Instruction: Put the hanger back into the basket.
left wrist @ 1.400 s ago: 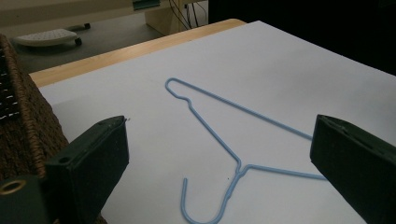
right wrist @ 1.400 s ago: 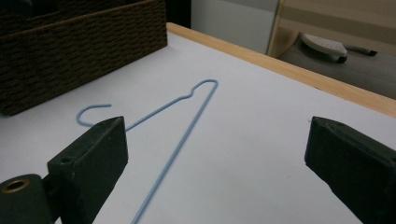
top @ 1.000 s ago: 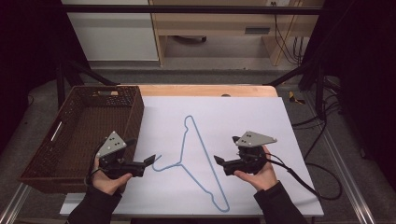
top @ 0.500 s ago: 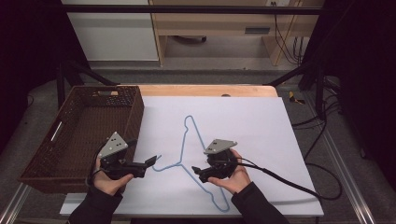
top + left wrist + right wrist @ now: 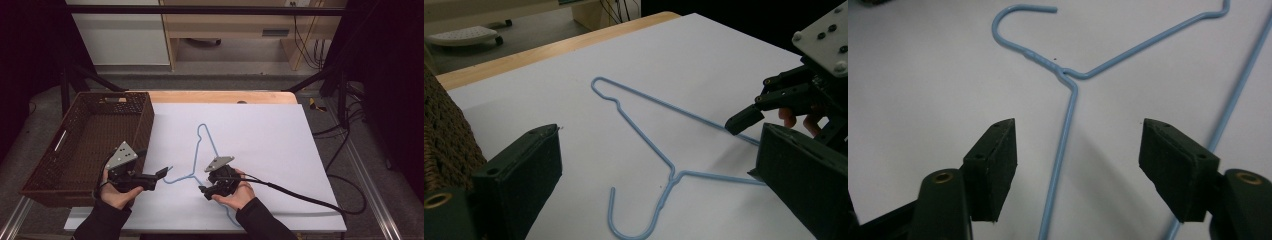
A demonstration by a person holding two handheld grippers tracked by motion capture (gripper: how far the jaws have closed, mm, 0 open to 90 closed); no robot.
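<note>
Lying flat on the white counter (image 5: pixel 260 135): a blue wire hanger (image 5: pixel 202 150), hook pointing toward the left gripper (image 5: pixel 164 173), just ahead of its wide-open, empty fingers (image 5: pixel 519 165). Hovering low over the hanger's neck: the right gripper (image 5: pixel 1078 165), fingers (image 5: pixel 993 155) spread wide and gripping nothing, one wire arm running up between them. Sitting beside the left hand (image 5: pixel 117 192): a brown basket (image 5: pixel 80 145).

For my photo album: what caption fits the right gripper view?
Open right gripper poised over a blue wire hanger lying on the white table.
</note>
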